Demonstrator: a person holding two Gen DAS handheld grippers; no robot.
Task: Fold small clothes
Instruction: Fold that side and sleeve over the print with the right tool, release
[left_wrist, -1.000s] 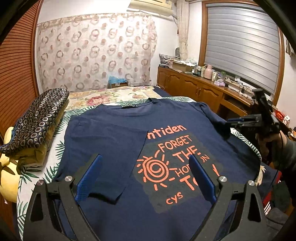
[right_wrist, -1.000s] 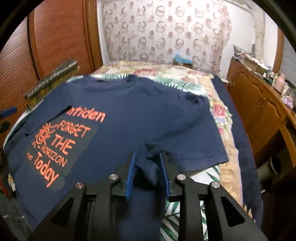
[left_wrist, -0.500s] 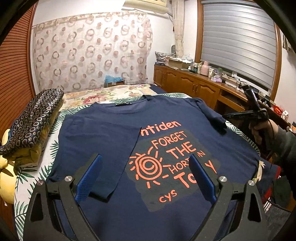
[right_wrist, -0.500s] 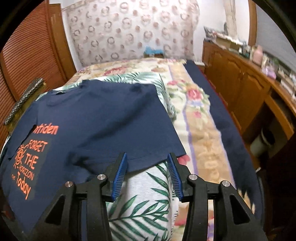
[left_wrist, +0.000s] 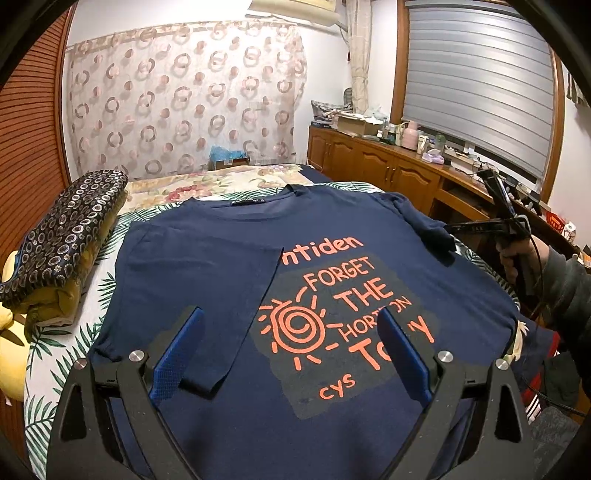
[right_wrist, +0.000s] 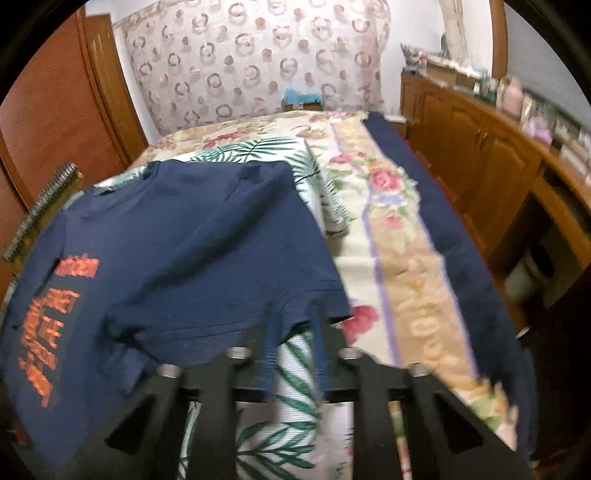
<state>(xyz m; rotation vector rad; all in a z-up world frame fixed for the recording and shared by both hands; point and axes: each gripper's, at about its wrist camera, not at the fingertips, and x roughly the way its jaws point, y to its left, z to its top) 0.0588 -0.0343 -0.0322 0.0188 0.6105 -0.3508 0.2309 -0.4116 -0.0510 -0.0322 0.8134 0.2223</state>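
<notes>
I have the navy T-shirt (left_wrist: 221, 280) spread front-up on the leaf-print bedspread (left_wrist: 62, 339), collar toward the far end of the bed, and the fold is only partly begun. The sleeve on my left side (left_wrist: 207, 295) is already turned inward and lies flat over the chest, its edge covering the start of the orange lettering (left_wrist: 343, 295). The opposite sleeve (right_wrist: 236, 280) is not yet folded; it reaches out toward the bed's edge. My right gripper (right_wrist: 291, 325) has just been closing on that sleeve's hem, and in my blurred right wrist view the blue pads sit nearly together with the hem's cloth pinched between them, so I judge it has hold of the fabric. My left gripper (left_wrist: 291, 354) hangs above the shirt's lower half with its jaws spread wide and nothing between them. What remains, as I judge it: carry the right sleeve across, then bring the bottom up toward the collar. A folded patterned bundle (left_wrist: 62, 229) rests beside the shirt.
</notes>
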